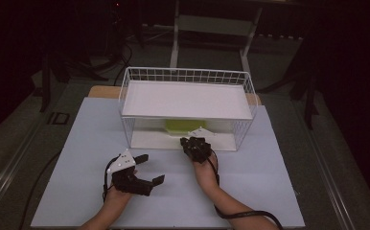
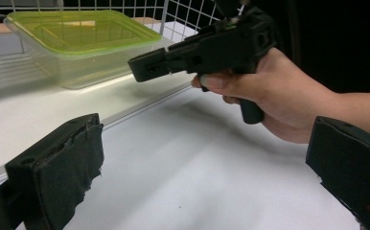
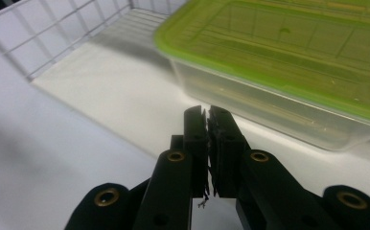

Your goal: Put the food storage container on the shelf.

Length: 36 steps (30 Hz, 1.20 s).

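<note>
Left gripper (image 1: 149,168): your jaws are spread wide, holding nothing, low over the pale blue table top (image 1: 87,158). Right gripper (image 1: 195,146): your jaws are pressed together, empty, at the open front of the white wire rack (image 1: 185,76). Clear plastic box with green lid (image 3: 288,67) sits on the rack's lower shelf, just beyond those tips.

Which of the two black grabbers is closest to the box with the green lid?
The right gripper. Its shut jaws point at the box with the green lid at the wire rack. The left gripper sits open, farther back on the table.
</note>
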### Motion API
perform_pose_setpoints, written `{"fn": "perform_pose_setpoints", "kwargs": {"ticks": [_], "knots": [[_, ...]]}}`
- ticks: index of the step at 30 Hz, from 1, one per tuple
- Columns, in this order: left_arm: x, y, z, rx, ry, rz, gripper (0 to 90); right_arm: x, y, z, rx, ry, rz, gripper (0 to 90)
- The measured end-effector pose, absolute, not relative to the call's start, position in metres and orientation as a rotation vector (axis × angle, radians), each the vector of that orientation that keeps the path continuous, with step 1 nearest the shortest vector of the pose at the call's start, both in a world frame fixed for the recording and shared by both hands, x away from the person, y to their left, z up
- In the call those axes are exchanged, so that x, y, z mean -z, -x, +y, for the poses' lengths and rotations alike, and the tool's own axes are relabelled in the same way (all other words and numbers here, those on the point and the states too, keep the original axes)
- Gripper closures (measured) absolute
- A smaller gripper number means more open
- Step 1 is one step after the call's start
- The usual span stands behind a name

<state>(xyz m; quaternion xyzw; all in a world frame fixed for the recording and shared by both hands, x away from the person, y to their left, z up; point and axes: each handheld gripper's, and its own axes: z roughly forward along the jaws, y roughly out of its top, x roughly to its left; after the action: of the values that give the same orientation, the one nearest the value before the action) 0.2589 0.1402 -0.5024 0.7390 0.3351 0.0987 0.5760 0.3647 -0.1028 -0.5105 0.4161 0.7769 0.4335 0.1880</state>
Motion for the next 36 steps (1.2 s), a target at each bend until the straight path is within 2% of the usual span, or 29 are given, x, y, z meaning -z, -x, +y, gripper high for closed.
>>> {"fn": "perform_pose_setpoints", "kwargs": {"ticks": [4,6,16,20,27,36], "knots": [[0.499,-0.262,0.140,-0.241,-1.726,0.772,0.0,0.501,-0.351,-0.112,-1.253,-1.167,2.189,75.4],[0.497,-0.263,0.140,-0.242,-1.727,0.767,0.1,0.499,-0.346,-0.115,-1.275,-1.168,2.202,64.6],[0.491,-0.268,0.134,-0.210,-1.748,0.714,0.1,0.489,-0.329,-0.131,-1.338,-1.132,2.272,24.9],[0.488,-0.270,0.131,-0.194,-1.738,0.712,0.0,0.485,-0.324,-0.137,-1.359,-1.097,2.282,24.7],[0.480,-0.265,0.128,-0.195,-1.749,0.688,0.0,0.474,-0.312,-0.153,-1.418,-1.094,2.246,19.4],[0.469,-0.250,0.136,-0.187,-1.726,0.667,0.0,0.462,-0.291,-0.173,-1.418,-1.016,2.269,19.0]]}}
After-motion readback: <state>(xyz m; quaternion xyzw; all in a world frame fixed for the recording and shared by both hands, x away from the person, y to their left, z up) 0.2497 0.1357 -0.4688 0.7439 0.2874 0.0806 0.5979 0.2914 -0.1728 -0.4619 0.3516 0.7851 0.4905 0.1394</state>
